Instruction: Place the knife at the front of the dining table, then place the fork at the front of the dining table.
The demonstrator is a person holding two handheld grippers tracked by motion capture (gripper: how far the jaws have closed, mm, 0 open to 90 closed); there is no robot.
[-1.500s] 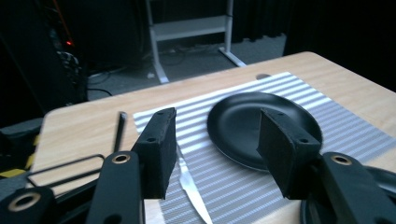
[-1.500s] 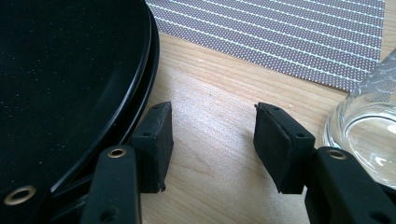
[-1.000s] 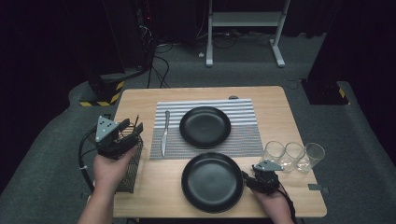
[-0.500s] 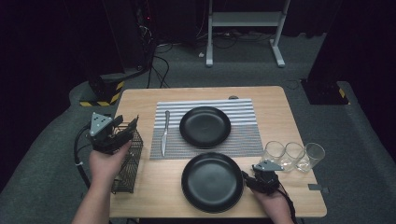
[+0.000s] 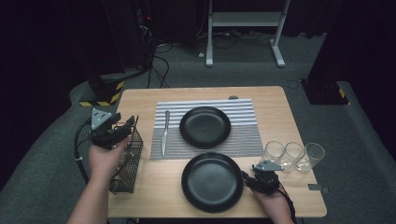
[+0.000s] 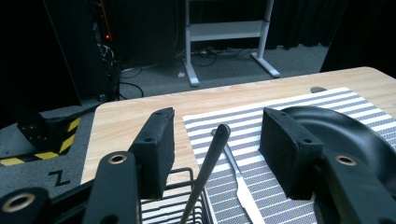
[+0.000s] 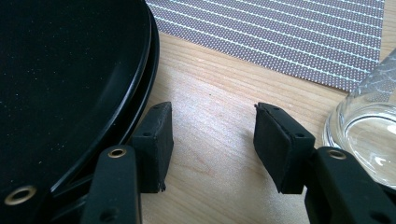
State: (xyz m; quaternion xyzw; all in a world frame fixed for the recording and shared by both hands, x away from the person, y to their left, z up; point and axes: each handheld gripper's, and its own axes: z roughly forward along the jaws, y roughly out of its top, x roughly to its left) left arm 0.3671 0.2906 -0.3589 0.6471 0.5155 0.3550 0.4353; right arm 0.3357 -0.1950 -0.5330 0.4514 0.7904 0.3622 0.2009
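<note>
Left gripper (image 5: pixel 125 127) over wire cutlery basket (image 5: pixel 126 161), jaws apart, utensil handle (image 6: pixel 209 161) between pads, ungripped. Best closed squarely on handle, then raised straight. Right gripper (image 7: pixel 210 140) open, empty, beside near black plate (image 5: pixel 212 182).

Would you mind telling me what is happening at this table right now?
A person is laying the table with two handheld grippers. The left gripper hovers open over a wire basket, a dark utensil handle standing between its jaws, ungripped. The right gripper rests open beside the near black plate. A knife lies on the striped placemat.
</note>
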